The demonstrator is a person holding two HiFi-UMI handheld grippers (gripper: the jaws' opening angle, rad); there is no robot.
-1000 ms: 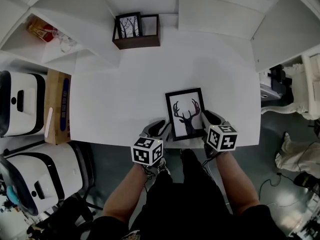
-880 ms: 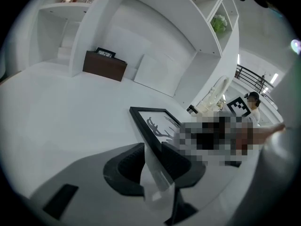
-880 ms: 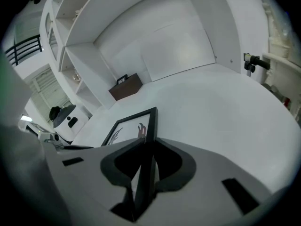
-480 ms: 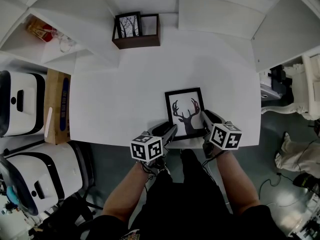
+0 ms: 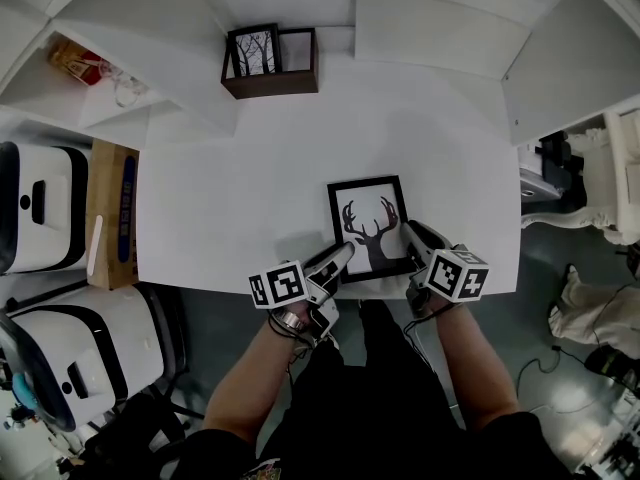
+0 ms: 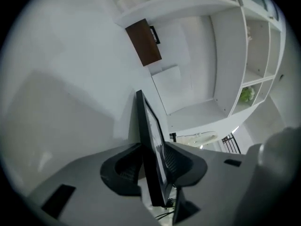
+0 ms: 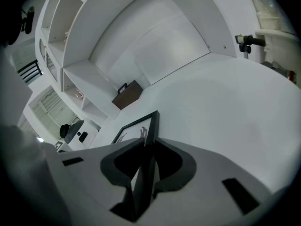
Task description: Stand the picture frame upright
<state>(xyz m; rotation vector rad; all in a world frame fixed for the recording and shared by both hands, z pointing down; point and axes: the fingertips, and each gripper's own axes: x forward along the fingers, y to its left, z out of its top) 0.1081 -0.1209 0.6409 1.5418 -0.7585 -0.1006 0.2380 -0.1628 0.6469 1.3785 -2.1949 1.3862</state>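
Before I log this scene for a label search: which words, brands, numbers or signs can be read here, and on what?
No text here can be read.
cardboard box: blue print down its side, too blurred to read.
packet on the shelf: red and yellow print, too small to read.
picture frame: a deer drawing, no words.
left marker cube, right marker cube: black-and-white square patterns only, no letters.

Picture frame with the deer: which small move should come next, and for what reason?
Probably close the left tool on the picture frame. Its jaws stand apart with the frame's left edge between them, while the right tool is clamped on the right edge. With both edges gripped, the frame could likely be tilted up without twisting.
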